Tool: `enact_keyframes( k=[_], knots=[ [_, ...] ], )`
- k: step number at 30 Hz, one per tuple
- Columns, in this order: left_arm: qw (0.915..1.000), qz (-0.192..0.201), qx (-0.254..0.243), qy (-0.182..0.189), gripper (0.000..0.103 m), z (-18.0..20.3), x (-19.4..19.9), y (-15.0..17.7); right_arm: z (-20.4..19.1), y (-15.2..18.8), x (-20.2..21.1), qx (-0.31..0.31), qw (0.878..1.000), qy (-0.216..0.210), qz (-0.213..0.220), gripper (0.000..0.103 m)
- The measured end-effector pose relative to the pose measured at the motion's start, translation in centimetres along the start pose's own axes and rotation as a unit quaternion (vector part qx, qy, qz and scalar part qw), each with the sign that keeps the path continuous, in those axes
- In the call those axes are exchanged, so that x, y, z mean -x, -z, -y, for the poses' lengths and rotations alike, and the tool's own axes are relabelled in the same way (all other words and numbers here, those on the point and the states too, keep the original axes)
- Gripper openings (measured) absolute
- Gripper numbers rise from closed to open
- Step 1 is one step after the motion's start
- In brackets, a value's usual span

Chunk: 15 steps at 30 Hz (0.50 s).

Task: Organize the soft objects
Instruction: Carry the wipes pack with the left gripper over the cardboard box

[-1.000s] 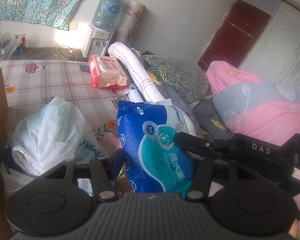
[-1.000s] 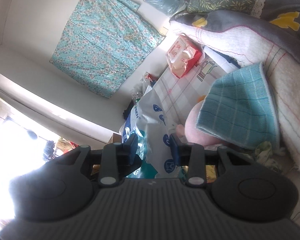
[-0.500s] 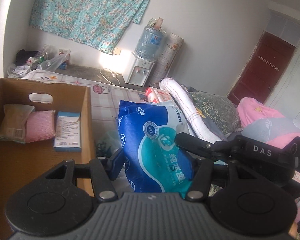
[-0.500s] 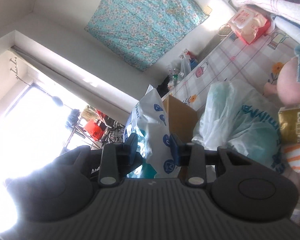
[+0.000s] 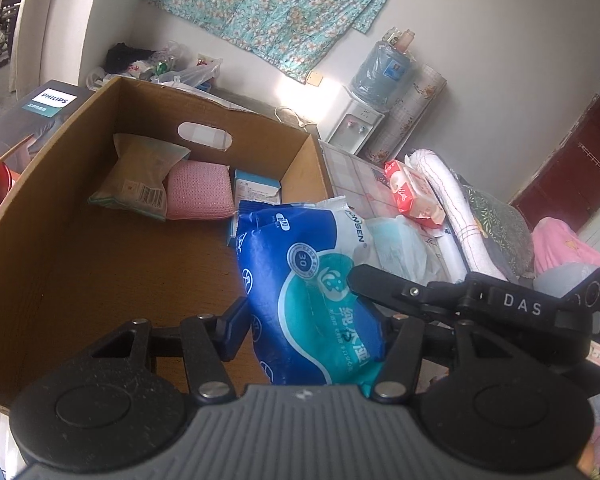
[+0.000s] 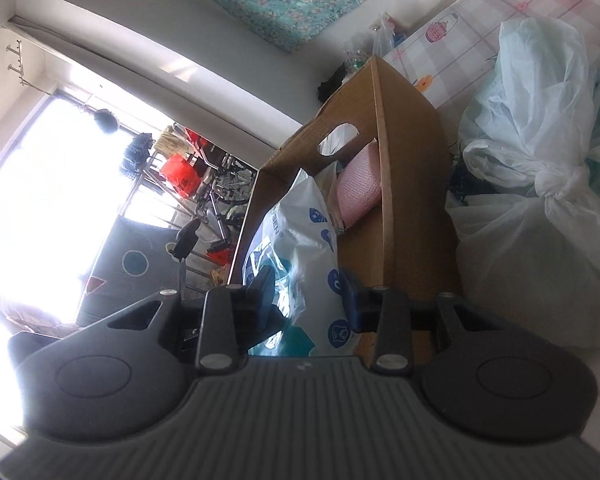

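Left tool [image 5: 312, 328] clamped on the lower part of a blue-and-white soft pack [image 5: 308, 280], one finger on each side. Right tool [image 6: 306, 300] pinches the same pack [image 6: 300, 248] from the other side; its black arm marked DAS crosses in front of the pack in the left wrist view. Both pads press in, and the plastic crumples between them.

Pack: glossy film, dark blue with a teal wave panel, white upper corner, round badge reading 30, small printed icons. It is puffy and stands roughly upright, held in the air over the near right corner of an open cardboard box [image 5: 100, 248], partly above the box floor.

Inside the box, at the far end: a tan packet with a barcode [image 5: 140, 178], a pink knitted cushion [image 5: 200, 190] touching it, and a light blue carton [image 5: 256, 188] just beside the cushion. Box wall has an oval hand hole.

Box sits on a bed with a checked pink sheet [image 5: 356, 180]. Right of the box: a knotted white plastic bag [image 6: 540, 160], a red wipes pack [image 5: 414, 194], a rolled white towel [image 5: 448, 200], a dark floral pillow [image 5: 496, 228], pink bedding [image 5: 560, 248].

Room: teal floral cloth [image 5: 276, 4] hung on a white wall, water dispenser [image 5: 364, 112] with a blue bottle, dark red door [image 5: 568, 176], bright window [image 6: 60, 184] in the right wrist view.
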State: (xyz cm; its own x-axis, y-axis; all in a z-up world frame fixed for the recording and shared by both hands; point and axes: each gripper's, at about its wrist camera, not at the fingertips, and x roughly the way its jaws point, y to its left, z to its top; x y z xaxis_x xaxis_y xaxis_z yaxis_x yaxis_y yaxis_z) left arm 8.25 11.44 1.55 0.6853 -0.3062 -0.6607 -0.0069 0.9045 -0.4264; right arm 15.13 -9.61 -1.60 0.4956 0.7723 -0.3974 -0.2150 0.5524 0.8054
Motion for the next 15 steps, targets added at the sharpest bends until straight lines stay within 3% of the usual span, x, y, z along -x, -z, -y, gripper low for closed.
enact_keyframes(
  k=[4,8,10,15],
  knots=[
    [1.0000,0.000,0.000,-0.004,0.057,-0.7,-1.1,-1.1,-1.0,-0.9,-1.2,0.021,1.000,0.017,0.000,0.036],
    [0.9994,-0.023,-0.007,-0.023,0.063,-2.0,-3.5,-2.2,-1.3,-2.0,-1.9,0.034,0.999,0.035,0.012,0.050],
    [0.9982,-0.043,-0.003,-0.041,0.063,-2.9,-4.9,-2.5,-1.8,-2.3,-1.5,0.051,0.997,0.046,0.030,0.051],
    [0.9953,-0.080,0.030,-0.045,0.063,-4.7,-6.9,-2.3,-1.1,-2.7,0.5,0.058,0.995,0.052,0.054,0.052]
  ],
)
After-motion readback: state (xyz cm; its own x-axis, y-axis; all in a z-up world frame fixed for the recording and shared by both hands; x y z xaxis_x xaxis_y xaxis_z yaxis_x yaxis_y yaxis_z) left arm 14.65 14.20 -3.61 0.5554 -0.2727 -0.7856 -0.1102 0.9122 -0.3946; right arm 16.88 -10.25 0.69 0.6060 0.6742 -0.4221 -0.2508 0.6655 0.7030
